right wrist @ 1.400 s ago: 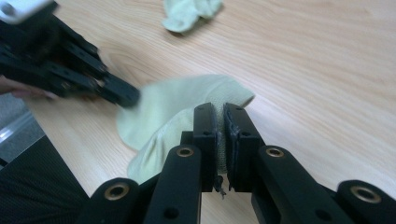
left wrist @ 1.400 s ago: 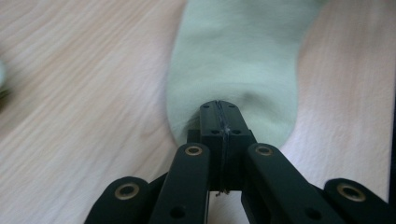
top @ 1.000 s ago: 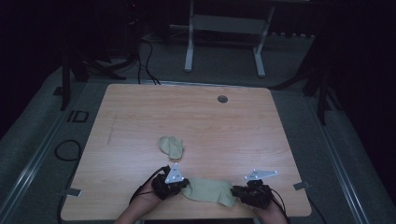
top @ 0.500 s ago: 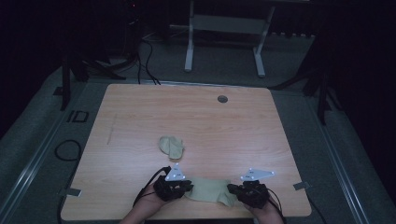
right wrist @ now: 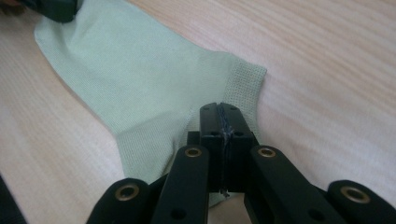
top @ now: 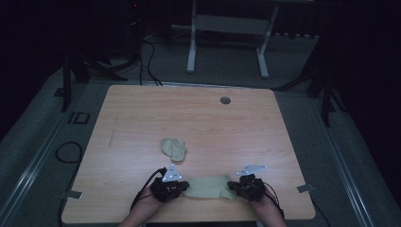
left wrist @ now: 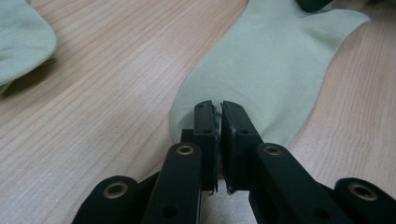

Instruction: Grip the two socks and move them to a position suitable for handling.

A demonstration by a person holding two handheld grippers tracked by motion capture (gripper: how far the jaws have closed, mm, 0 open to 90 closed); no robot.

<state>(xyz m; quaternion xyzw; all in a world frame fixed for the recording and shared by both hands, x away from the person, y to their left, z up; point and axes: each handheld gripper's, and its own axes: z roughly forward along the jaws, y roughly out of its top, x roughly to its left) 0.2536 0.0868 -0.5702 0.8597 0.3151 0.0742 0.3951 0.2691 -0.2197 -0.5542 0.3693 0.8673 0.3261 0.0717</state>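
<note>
My jaws are clamped on both ends of the sock (top: 208,186): left gripper (left wrist: 218,122) at the toe, right gripper (right wrist: 224,122), just closed, at the cuff. Soft, light, limp; it will likely sag if lifted.

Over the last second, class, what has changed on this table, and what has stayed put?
The right gripper has just closed its jaws, pinching the cuff end of the flat sock, and shifted slightly inward. The left gripper stays clamped on the sock's other end. The sock remains stretched between them near the table's front edge, and the folded sock has not moved.
</note>
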